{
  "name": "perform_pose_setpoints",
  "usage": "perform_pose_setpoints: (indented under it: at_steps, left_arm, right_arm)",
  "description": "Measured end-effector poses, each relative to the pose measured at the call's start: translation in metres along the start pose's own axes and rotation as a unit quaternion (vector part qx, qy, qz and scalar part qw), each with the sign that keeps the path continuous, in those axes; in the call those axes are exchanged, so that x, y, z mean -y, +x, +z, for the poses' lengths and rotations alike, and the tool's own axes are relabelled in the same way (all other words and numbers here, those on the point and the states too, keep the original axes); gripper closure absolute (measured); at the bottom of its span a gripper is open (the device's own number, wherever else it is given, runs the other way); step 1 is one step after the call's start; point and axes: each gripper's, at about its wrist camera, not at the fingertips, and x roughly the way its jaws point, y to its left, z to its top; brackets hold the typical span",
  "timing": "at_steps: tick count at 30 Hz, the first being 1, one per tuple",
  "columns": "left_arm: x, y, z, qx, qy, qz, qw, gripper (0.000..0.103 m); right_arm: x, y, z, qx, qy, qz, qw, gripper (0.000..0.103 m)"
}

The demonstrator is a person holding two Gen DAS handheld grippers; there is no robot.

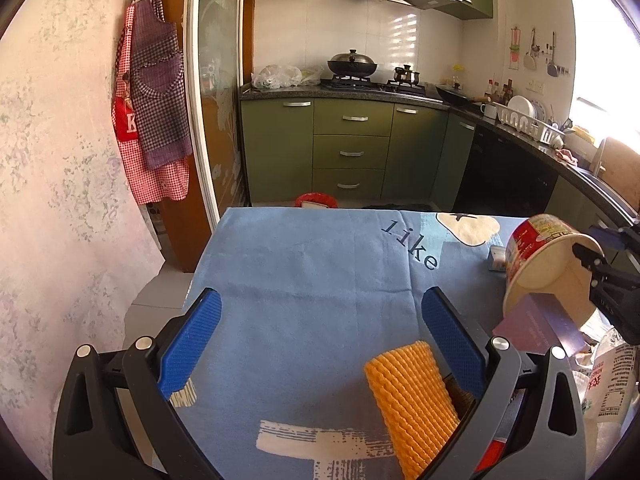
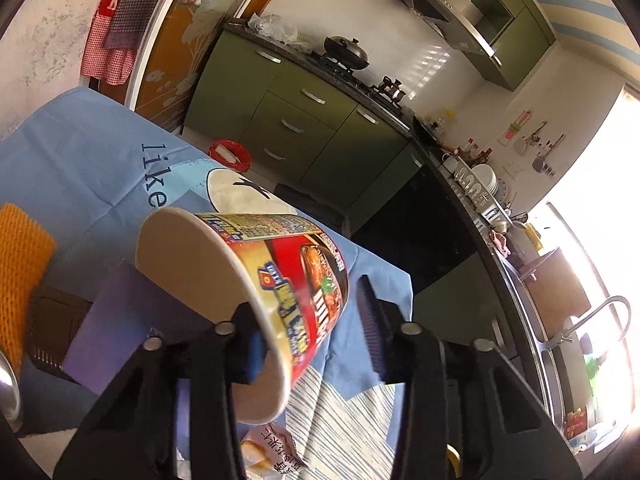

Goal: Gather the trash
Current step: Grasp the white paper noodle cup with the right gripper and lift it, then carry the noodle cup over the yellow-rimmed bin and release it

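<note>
A red and cream instant-noodle cup (image 2: 256, 280) hangs tilted above the blue tablecloth (image 1: 304, 272). My right gripper (image 2: 312, 340) has its left finger inside the cup's rim, with the right finger (image 2: 370, 328) standing apart from the cup wall. The cup (image 1: 548, 264) and right gripper also show at the right of the left wrist view. My left gripper (image 1: 320, 344) is open and empty over the cloth, an orange foam net (image 1: 412, 404) lying beside its right finger. A purple box (image 1: 540, 328) lies under the cup.
A white printed snack bag (image 1: 608, 384) lies at the table's right edge. A red bin (image 1: 316, 200) stands on the floor beyond the table's far edge. Green kitchen cabinets (image 1: 352, 152) are behind, and a wall (image 1: 60, 160) is at the left.
</note>
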Motion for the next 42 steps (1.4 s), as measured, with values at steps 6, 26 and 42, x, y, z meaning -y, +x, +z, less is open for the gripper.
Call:
perform_pose_setpoints:
  at_steps: [6, 26, 42]
  left_arm:
    - [0.000, 0.001, -0.003, -0.002, 0.002, 0.000, 1.0000, 0.004]
    - [0.001, -0.002, -0.004, -0.003, 0.009, -0.006, 0.9999, 0.004]
    - [0.004, -0.007, -0.005, 0.007, 0.011, -0.007, 0.9999, 0.004]
  right_arm:
    - [0.004, -0.007, 0.000, 0.037, 0.014, -0.023, 0.999, 0.094]
    - [0.089, -0.036, 0.029, 0.090, 0.146, 0.028, 0.985, 0.096]
    - [0.217, -0.059, -0.066, 0.029, 0.331, 0.149, 0.931, 0.097]
